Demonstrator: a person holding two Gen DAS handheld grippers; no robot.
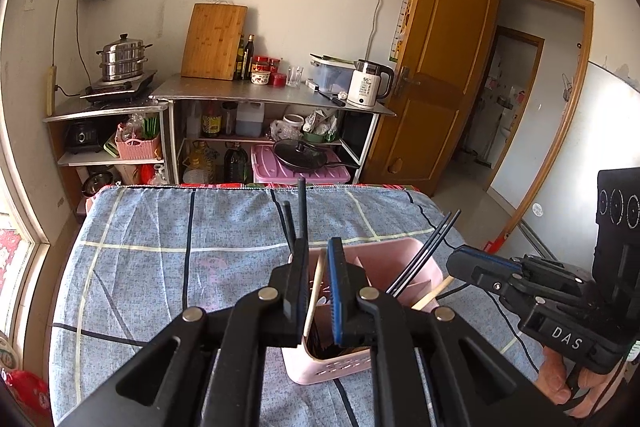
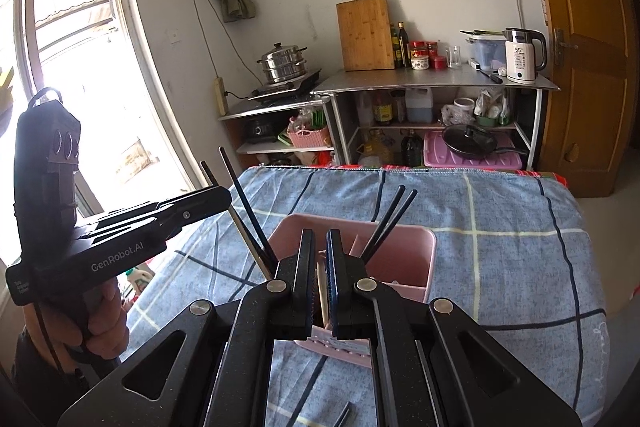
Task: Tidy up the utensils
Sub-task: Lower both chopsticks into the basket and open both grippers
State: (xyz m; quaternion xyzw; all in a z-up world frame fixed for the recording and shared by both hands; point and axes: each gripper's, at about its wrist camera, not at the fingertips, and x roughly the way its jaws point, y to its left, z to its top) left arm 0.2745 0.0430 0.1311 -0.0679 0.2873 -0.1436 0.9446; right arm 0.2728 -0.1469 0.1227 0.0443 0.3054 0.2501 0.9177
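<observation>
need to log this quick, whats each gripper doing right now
left gripper: slightly open, wooden chopstick loose in the gap
right gripper: closed on the other wooden chopstick

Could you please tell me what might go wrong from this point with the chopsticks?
The right gripper, shut on a wooden chopstick, sits close beside the leaning black chopsticks; a nudge could flick them out. The pink caddy stands on cloth with the left gripper over it too, so a sideways push might tip it.
</observation>
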